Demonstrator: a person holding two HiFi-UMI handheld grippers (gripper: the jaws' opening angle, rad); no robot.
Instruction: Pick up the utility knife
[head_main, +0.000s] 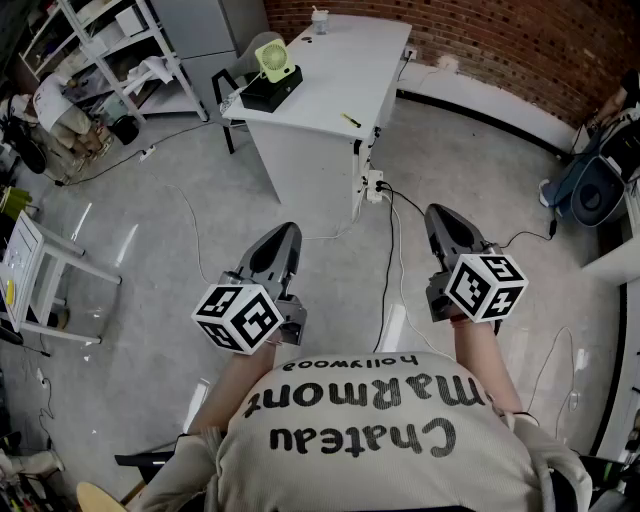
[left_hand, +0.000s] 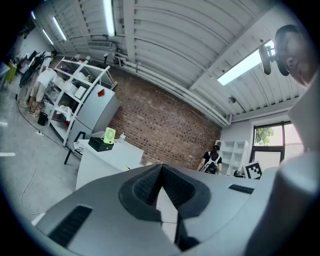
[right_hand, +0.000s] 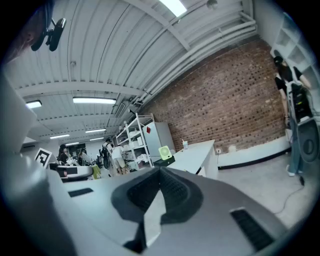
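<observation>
The utility knife is a small yellow object lying near the right edge of the white table, far ahead of me. I hold both grippers at waist height over the floor, well short of the table. My left gripper points forward with its jaws shut and nothing between them, as its own view also shows. My right gripper is likewise shut and empty. Each gripper view shows the table in the distance.
A green fan on a black box and a small bottle stand on the table. A power strip and cables lie on the floor below it. Shelving stands at the back left, a white stand at the left, and a seated person at the right.
</observation>
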